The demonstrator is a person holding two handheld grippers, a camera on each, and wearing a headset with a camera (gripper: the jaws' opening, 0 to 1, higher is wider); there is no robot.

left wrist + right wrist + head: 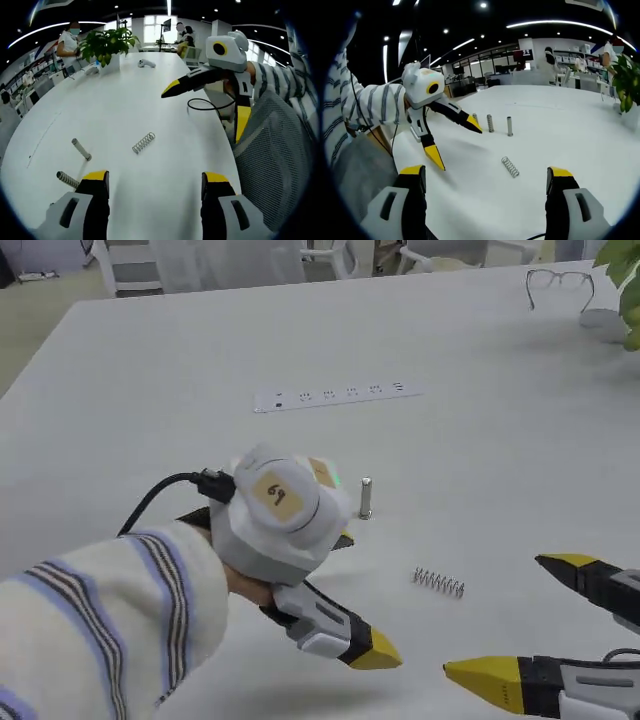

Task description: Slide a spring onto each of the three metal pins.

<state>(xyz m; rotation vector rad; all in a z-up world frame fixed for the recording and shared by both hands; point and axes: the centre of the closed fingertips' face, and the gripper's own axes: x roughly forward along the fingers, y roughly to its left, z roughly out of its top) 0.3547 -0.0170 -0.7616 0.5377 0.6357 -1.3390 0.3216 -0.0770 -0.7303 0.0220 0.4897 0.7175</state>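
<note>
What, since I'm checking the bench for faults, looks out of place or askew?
Only a loose spring lying flat on the table, apart from the upright bare pin. Nothing looks spilled or damaged.

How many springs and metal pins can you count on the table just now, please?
Springs: 2, the loose spring and one on the sprung pin.
Metal pins: 2 for sure, the sprung pin and the bare pin; I cannot make out a third.
Total: 4.
</note>
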